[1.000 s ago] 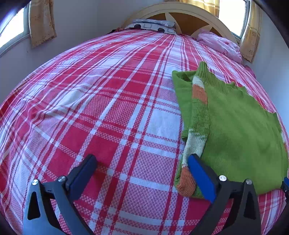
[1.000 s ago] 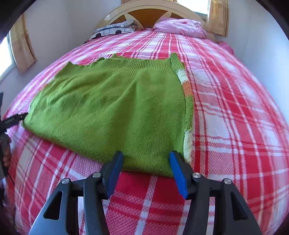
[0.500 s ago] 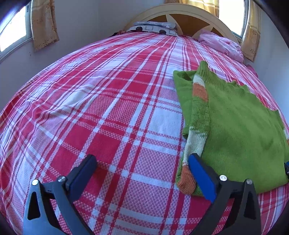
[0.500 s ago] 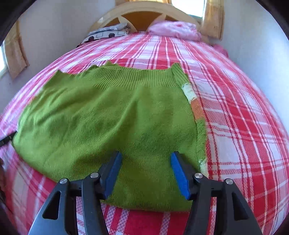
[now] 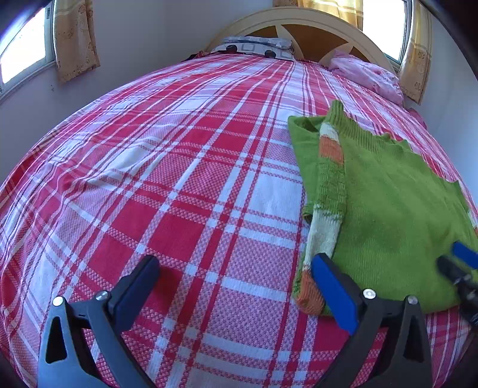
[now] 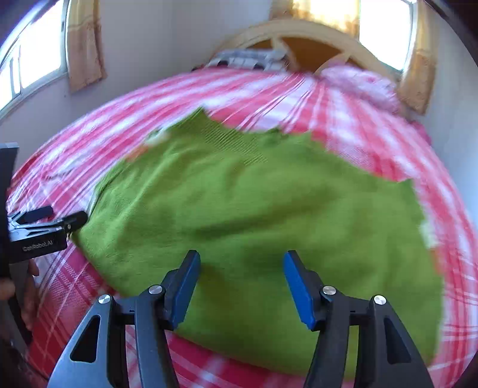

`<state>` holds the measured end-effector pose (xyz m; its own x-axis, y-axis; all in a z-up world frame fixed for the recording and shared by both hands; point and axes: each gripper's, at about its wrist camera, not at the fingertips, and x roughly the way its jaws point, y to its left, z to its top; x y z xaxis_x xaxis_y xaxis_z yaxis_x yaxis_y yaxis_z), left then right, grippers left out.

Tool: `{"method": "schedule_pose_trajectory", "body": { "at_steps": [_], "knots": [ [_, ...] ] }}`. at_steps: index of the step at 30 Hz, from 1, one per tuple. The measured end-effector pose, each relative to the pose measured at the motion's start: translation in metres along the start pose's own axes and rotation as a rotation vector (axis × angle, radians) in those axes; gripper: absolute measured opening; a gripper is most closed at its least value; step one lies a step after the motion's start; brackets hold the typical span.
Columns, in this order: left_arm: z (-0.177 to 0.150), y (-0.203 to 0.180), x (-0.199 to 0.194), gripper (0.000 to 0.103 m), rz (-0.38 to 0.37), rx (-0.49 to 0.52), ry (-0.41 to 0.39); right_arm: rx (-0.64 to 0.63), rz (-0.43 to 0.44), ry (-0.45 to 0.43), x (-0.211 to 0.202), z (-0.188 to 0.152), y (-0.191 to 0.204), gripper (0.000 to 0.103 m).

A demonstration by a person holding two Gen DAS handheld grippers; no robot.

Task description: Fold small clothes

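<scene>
Red-and-white checked bedspread [image 5: 167, 185] under everything, stretching back to a curved headboard [image 5: 301, 22] between 2 curtained windows.

From the left wrist view: left gripper [image 5: 236, 286] spread wide and empty, left finger over bare check, right finger at the striped sleeve [image 5: 327, 191] folded along the left edge of the green sweater [image 5: 397, 209]. Far right, blurred tips of the right gripper [image 5: 460, 262] over the sweater's near corner.

From the right wrist view, smeared by motion: sweater filling the middle, sleeve stripes barely readable. Right gripper [image 6: 242, 286] about half open above the knit, jaws just widened a little, nothing pinched. Left gripper small at the left edge, beside part of a hand [image 6: 18, 286].
</scene>
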<state>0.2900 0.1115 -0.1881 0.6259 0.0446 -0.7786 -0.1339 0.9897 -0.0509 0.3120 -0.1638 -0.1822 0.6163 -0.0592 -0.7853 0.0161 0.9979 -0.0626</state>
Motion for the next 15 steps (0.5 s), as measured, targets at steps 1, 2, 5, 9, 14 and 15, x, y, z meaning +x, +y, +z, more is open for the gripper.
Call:
{"method": "schedule_pose_trajectory", "body": {
  "at_steps": [1, 2, 5, 9, 14, 15],
  "knots": [
    [-0.001, 0.001, -0.001, 0.103, -0.006, -0.003, 0.0, -0.008, -0.009, 0.008, 0.005, -0.002, 0.004, 0.059],
    [-0.002, 0.004, -0.003, 0.103, -0.019, -0.01, -0.003, -0.021, -0.031, -0.01, 0.003, -0.007, 0.01, 0.059],
    [-0.005, 0.011, -0.009, 0.103, -0.062, -0.03, -0.009, -0.014, 0.003, 0.005, -0.003, -0.014, 0.01, 0.059],
    [-0.01, 0.029, -0.019, 0.103, -0.128, -0.082, -0.019, -0.055, 0.007, -0.025, -0.019, -0.016, 0.016, 0.059],
    [-0.007, 0.051, -0.027, 0.103, -0.151, -0.094, -0.022, -0.196, 0.033, -0.119, -0.036, -0.009, 0.059, 0.059],
    [-0.004, 0.054, -0.028, 0.103, -0.151, -0.081, -0.025, -0.246, 0.035, -0.135, -0.038, -0.008, 0.072, 0.059]
  ]
}}
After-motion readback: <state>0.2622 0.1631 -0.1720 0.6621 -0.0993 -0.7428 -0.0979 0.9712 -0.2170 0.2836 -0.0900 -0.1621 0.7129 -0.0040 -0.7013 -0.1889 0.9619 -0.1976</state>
